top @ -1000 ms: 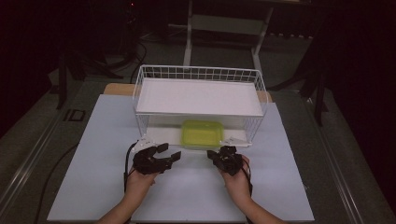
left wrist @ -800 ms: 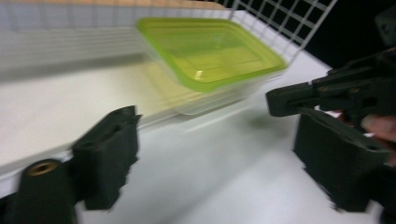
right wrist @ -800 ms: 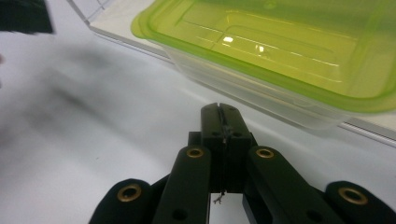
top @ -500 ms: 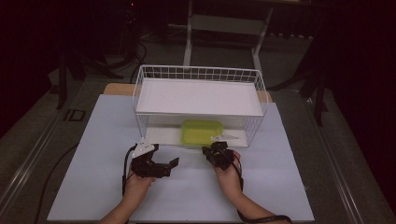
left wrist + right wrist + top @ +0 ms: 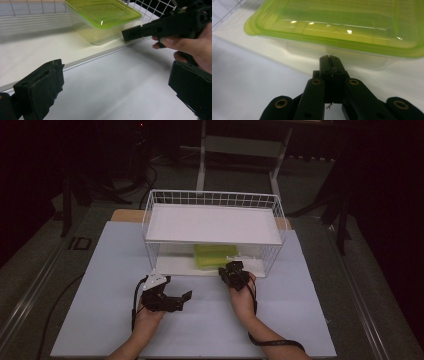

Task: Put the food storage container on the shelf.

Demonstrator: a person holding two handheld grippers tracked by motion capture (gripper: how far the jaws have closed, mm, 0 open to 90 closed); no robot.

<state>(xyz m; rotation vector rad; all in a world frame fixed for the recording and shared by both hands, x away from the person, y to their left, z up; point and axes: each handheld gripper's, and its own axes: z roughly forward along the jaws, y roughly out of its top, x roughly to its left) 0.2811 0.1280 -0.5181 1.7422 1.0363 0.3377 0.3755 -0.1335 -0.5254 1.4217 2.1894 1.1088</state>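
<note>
Container: we see a clear box with a green lid (image 5: 337,32) lying flat, lid up, on the lower shelf of the white wire rack (image 5: 212,222), right ahead of our right tongs (image 5: 329,58).
Long axis: it runs crosswise to our right tongs; the near long wall faces them.
Right tongs: jaws pressed together, holding nothing, tips just short of the box wall; we cannot tell whether they touch.
Left tongs (image 5: 177,299): jaws spread wide, nothing between them, over bare surface, box well ahead and to their right.
Surface: pale white sheet (image 5: 100,270) over the table.
Room: dark, with stands and cables behind.
</note>
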